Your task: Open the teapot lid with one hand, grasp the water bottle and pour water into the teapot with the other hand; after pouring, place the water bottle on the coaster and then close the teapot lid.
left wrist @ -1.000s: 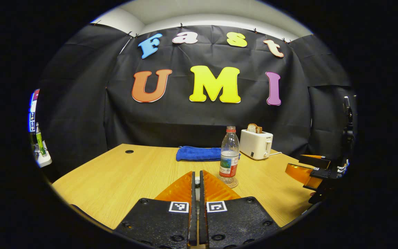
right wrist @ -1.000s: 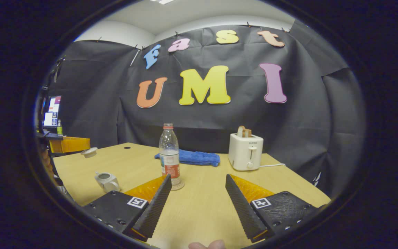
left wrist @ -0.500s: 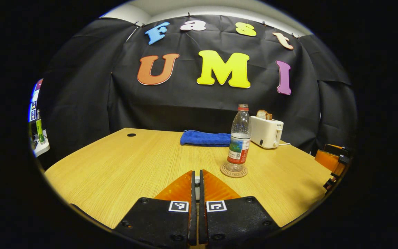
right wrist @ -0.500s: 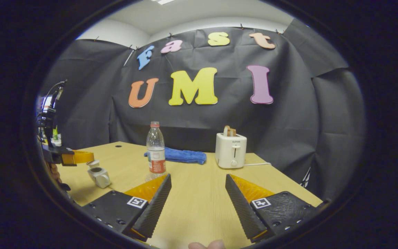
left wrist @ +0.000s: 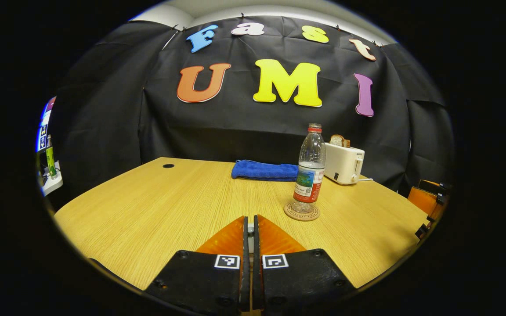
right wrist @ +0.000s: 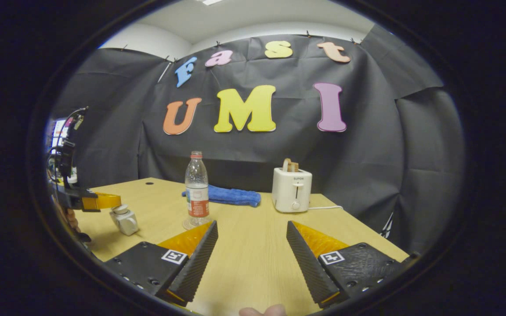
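Water bottle (left wrist: 310,169) upright on coaster (left wrist: 301,212), partly filled, cap on. Teapot (right wrist: 125,221) near table's (left wrist: 156,206) left edge in right gripper view, lid (right wrist: 120,209) resting on it, pinched in left gripper (right wrist: 113,202) jaws. Toaster (right wrist: 292,190) with bread slice, blue cloth (left wrist: 265,170) toward far edge, black booth wall behind. Wide bare wood between bottle and near edge. Left gripper jaws together on lid knob; right gripper (right wrist: 251,251) jaws wide apart, holding nothing, hovering over table.
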